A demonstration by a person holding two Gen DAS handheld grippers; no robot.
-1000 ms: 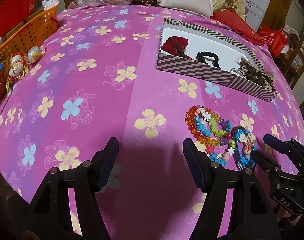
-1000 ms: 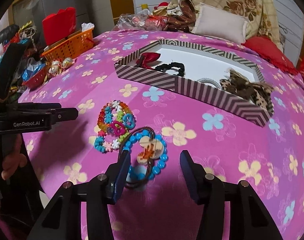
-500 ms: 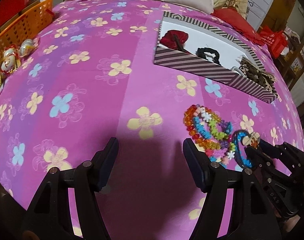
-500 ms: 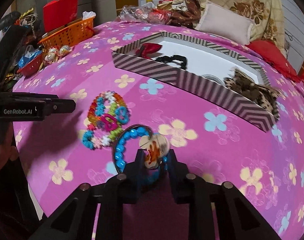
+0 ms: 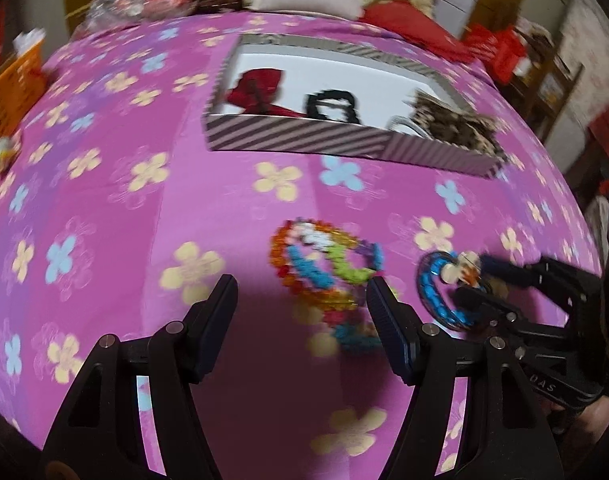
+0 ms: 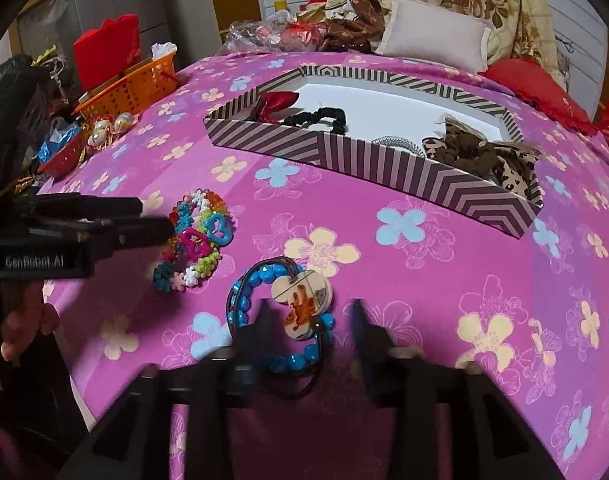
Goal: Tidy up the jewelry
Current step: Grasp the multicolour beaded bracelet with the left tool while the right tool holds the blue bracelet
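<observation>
Blue bead bracelet [image 6: 264, 312] w/ a painted wooden charm [image 6: 302, 304] lies flat on the pink flowered bedspread [image 6: 424, 300], at 6 o'clock in the right wrist view, straddled by the right gripper [image 6: 310, 316]. Half a sec earlier the jaws had pinched in tight around the charm; they have just been opening again and now stand at a middling gap, the charm and part of the bead ring between them but no pad seen pressing on either. The bracelet sits about where it sat a sec ago, not lifted. Judgement: the first pinch did not hold, so the pickup looks due for another try before anything goes to the box.

Just beside it, at 10 o'clock, the pile of multicolour bead bracelets [image 6: 196, 236] rests untouched. The left gripper [image 5: 302, 312] has slid toward that pile since a sec ago; its jaws are wide, nothing between the pads, the pile just ahead at 12 o'clock in its own view.

Further out, at 1 o'clock, the striped box [image 6: 368, 156] holds a red bow [image 6: 278, 102], black scrunchie [image 6: 324, 118] and leopard-print scrunchie [image 6: 484, 156]. Orange basket [image 6: 128, 88] at 10 o'clock, well apart.
</observation>
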